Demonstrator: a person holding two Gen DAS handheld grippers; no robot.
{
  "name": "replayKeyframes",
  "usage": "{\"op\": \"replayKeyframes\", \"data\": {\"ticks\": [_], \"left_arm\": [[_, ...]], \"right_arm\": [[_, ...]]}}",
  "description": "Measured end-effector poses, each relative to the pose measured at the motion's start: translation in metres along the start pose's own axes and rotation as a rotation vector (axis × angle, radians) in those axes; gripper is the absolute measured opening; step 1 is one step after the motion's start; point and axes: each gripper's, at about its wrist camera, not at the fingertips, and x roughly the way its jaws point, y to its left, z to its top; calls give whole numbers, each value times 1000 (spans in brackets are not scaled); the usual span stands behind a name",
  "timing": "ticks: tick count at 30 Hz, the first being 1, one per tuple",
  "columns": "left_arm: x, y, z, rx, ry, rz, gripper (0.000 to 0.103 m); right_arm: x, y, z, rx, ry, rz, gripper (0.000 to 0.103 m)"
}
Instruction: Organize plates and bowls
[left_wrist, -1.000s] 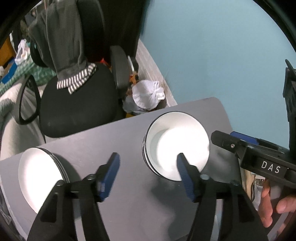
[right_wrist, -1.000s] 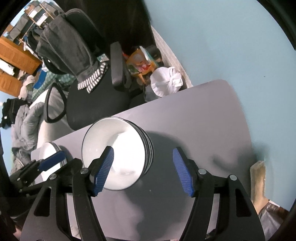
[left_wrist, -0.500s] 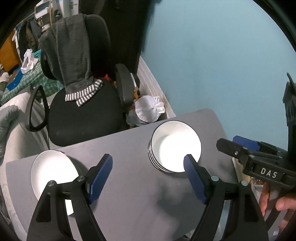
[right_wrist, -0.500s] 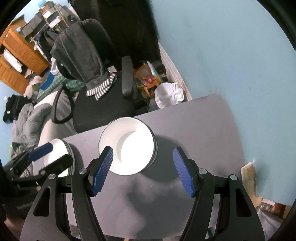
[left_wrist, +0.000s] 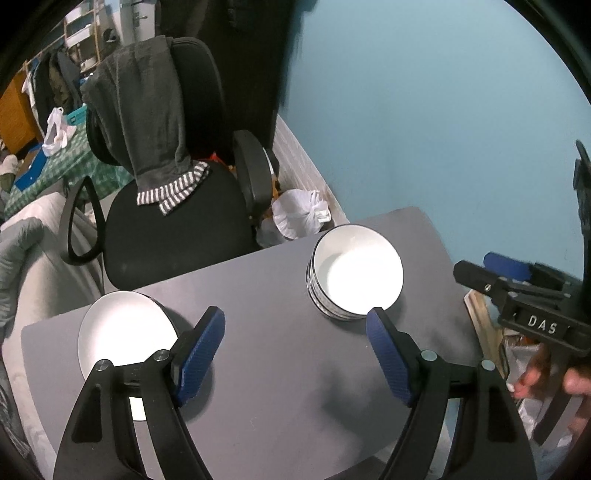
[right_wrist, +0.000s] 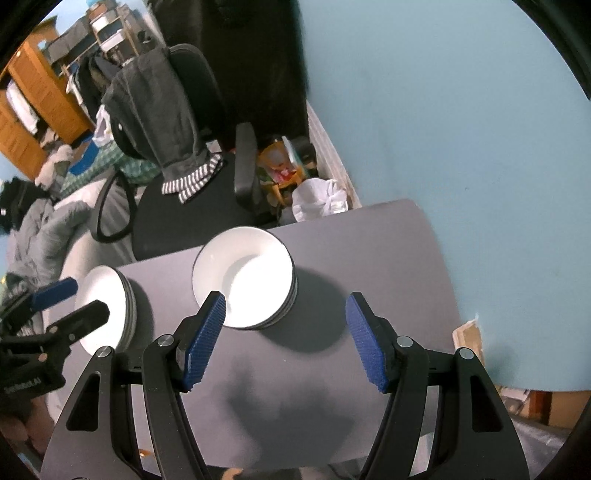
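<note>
Worktop: a grey flat worktop (left_wrist: 280, 295) with rounded corners, against a light blue wall (left_wrist: 424, 110).
Bowls: a stack of white round bowls with dark rims (left_wrist: 356, 273) stands on the far right part of the worktop; the right wrist view shows the same stack (right_wrist: 243, 277) more to the middle.
Plates: a stack of white round plates with dark rims (left_wrist: 125, 332) lies at the left part of the worktop, well apart from the bowls.
Left gripper: the black left gripper with blue pads (left_wrist: 295, 356) hangs above the bare worktop, between the two stacks; its fingers stand wide apart and nothing is between them.
Right gripper: the black right gripper with blue pads (right_wrist: 284, 339) hangs above the worktop near the bowls; its fingers are also apart and hold nothing.
Only in left wrist view: the right gripper seen from the side at the right edge, with a label "DAS" (left_wrist: 541, 325), and a person's hand (left_wrist: 546, 376) below it.
Only in right wrist view: the side of the plate stack (right_wrist: 107, 306), where several rims show, the left gripper at the left edge (right_wrist: 70, 302), and a wooden orange wardrobe (right_wrist: 37, 103) far left.
Both views: a black office chair (left_wrist: 177, 221) with a dark grey garment with striped cuffs (left_wrist: 147, 122) over its back, beyond the worktop; a white tied plastic bag (left_wrist: 301, 214) on the floor beside the chair.
</note>
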Motion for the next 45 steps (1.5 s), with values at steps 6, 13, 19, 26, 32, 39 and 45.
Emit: {"op": "replayKeyframes", "data": {"ticks": [6, 13, 19, 26, 32, 39, 45], "left_arm": [[3, 0, -2, 18, 23, -20, 80], [12, 4, 2, 14, 49, -35, 80], [28, 4, 4, 14, 86, -49, 80], [67, 8, 7, -38, 117, -116, 80], [98, 12, 10, -117, 175, -120, 80], [119, 8, 17, -118, 201, -105, 80], [143, 12, 21, -151, 249, -150, 80]], "right_arm": [[-1, -4, -2, 3, 3, 10, 67], [4, -11, 2, -17, 11, 33, 67], [16, -14, 1, -96, -20, 42, 67], [57, -28, 6, -100, 90, 111, 67], [88, -34, 13, -105, 158, 152, 67], [118, -41, 19, -66, 234, 234, 67], [135, -39, 22, -80, 288, 243, 67]]}}
